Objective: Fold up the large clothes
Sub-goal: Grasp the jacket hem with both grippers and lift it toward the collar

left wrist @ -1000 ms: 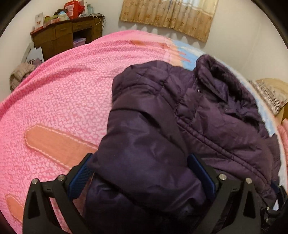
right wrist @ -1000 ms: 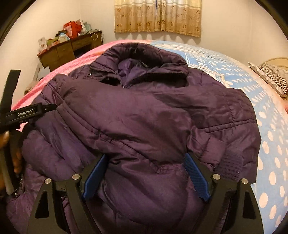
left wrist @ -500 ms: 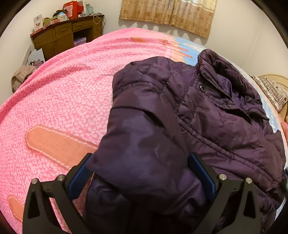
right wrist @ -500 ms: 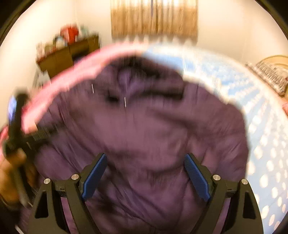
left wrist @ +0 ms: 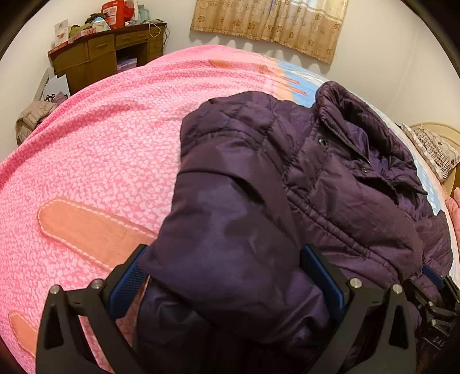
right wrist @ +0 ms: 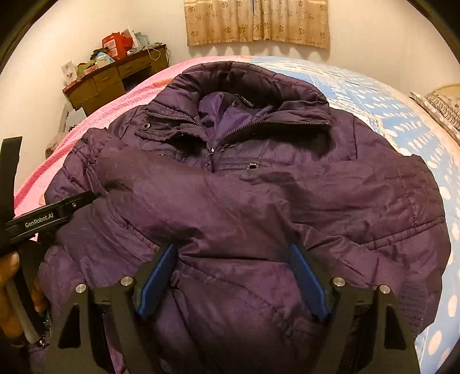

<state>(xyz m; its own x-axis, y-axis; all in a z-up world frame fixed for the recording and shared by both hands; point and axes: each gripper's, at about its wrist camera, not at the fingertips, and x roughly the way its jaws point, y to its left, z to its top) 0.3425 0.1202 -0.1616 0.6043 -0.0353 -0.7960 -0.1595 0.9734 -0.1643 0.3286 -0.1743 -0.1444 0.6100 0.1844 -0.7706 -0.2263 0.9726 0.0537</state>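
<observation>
A dark purple puffer jacket (left wrist: 330,187) lies front-up on the bed, collar toward the far wall, with both sleeves folded across its chest. It fills the right wrist view (right wrist: 244,195). My left gripper (left wrist: 227,276) is open, its jaws wide apart around the folded left side of the jacket. My right gripper (right wrist: 233,276) is open, its jaws wide apart over the lower front of the jacket. The left gripper's body (right wrist: 43,218) shows at the left edge of the right wrist view, held by a hand.
The bed has a pink patterned cover (left wrist: 100,149) on the left and a blue dotted cover (right wrist: 402,120) on the right. A cluttered wooden desk (left wrist: 106,54) stands by the far wall. A pillow (left wrist: 434,146) lies at the right. Curtains (right wrist: 256,23) hang behind.
The right gripper has moved quickly over the jacket, blurring its view, and now sits a little closer to the collar. The left gripper has barely moved.
</observation>
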